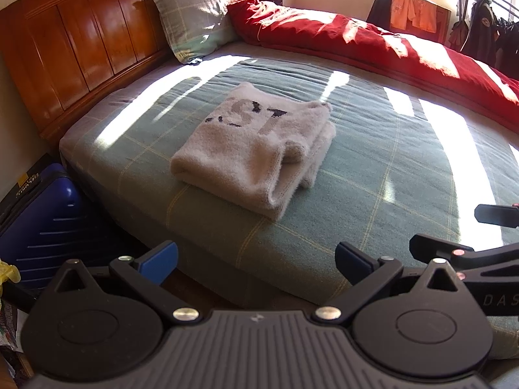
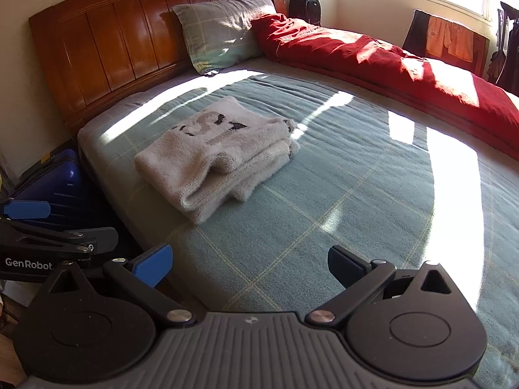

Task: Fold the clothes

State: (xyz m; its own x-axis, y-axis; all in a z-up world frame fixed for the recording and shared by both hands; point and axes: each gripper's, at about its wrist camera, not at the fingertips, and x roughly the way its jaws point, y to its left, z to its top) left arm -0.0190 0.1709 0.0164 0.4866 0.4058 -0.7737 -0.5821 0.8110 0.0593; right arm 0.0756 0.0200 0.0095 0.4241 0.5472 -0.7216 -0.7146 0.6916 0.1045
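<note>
A fuzzy light grey sweater [image 1: 256, 149] lies folded into a thick, soft square. It rests on a green bed sheet [image 1: 373, 175] with thin pale lines that make big squares. The sweater sits toward the side of the bed. Big dark letters show on its top, but the fold cuts them off, so the word cannot be read. One folded edge faces forward, with a line of small stitches along it. The layers are stacked on each other, and a rolled part peeks out in the middle. Nothing is touching it.
</note>
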